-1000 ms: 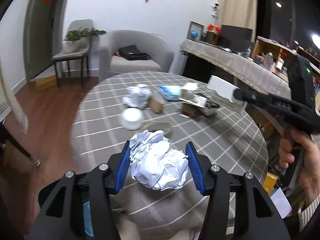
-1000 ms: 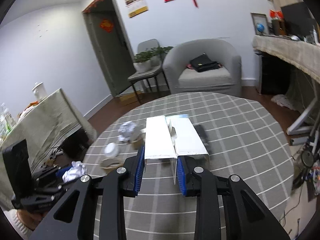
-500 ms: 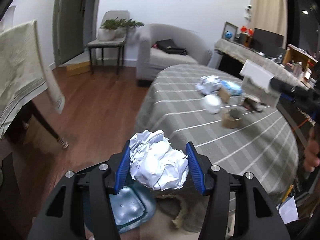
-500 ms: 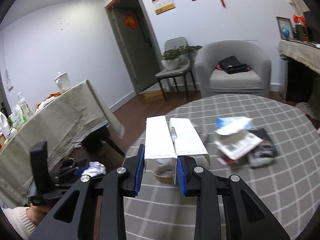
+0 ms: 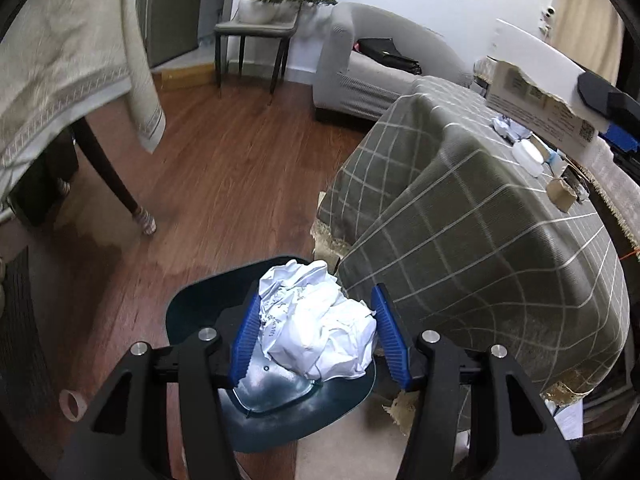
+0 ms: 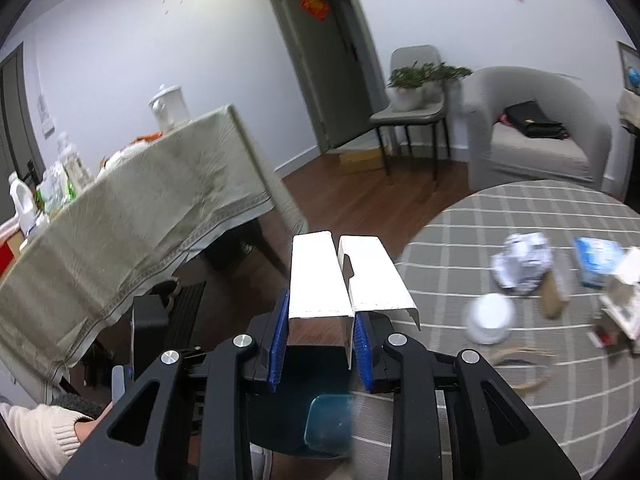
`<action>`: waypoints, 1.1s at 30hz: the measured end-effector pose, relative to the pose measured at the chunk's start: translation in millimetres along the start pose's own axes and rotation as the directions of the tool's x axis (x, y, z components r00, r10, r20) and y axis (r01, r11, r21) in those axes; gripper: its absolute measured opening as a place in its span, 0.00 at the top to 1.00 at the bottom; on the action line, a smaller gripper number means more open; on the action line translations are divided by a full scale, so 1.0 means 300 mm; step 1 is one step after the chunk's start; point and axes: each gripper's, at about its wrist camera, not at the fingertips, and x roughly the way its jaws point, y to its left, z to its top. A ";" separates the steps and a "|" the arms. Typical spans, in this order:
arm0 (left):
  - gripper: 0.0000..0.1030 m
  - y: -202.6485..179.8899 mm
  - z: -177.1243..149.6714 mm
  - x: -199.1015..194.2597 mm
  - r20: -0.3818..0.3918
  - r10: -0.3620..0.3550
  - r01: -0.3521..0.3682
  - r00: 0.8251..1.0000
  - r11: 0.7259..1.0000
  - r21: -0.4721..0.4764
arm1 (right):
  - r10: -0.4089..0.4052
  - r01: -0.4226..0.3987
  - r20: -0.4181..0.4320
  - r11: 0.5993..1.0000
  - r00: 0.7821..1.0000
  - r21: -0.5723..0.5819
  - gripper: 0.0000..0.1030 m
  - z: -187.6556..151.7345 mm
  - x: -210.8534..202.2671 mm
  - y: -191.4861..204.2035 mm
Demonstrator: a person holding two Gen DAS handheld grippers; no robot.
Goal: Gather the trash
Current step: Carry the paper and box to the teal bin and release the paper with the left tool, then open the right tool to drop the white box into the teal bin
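Both grippers have swung off the table edge toward the bin.
The left gripper (image 5: pixel 316 338) clamps crumpled paper (image 5: pixel 316 330) over the dark bin (image 5: pixel 192 308); the right gripper (image 6: pixel 320 336) pinches a white carton (image 6: pixel 340 280), nearly above it: 2 drops next.

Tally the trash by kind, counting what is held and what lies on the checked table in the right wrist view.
Crumpled paper balls: 2, one held, one on the table
White cardboard boxes: 1, held
White round lids: 1
Blue packets: 1
Small brown boxes: 1
Total: 6; the blurred heap at the right edge is left out.
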 end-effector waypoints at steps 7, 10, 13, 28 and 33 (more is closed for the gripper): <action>0.45 0.105 -0.047 0.065 -0.086 0.006 -0.009 0.996 0.999 -0.036 | 0.032 -0.036 -0.090 0.999 0.995 -0.039 0.71 -0.016 0.147 0.109; 0.44 0.146 -0.075 0.088 -0.125 0.008 -0.012 0.992 0.999 -0.036 | 0.035 -0.042 -0.126 0.998 0.991 -0.052 0.71 -0.030 0.201 0.143; 0.39 0.171 -0.099 0.101 -0.152 0.039 -0.043 0.988 0.999 -0.028 | 0.036 -0.046 -0.166 0.997 0.986 -0.057 0.71 -0.044 0.256 0.169; 0.43 0.310 -0.066 -0.026 -0.065 0.023 -0.028 0.998 0.997 -0.075 | -0.026 -0.004 -0.360 0.996 0.933 -0.084 0.72 -0.165 0.540 0.226; 0.50 0.336 -0.045 -0.100 -0.013 0.020 -0.021 1.000 0.996 -0.081 | -0.059 0.016 -0.434 0.995 0.899 -0.102 0.72 -0.225 0.625 0.236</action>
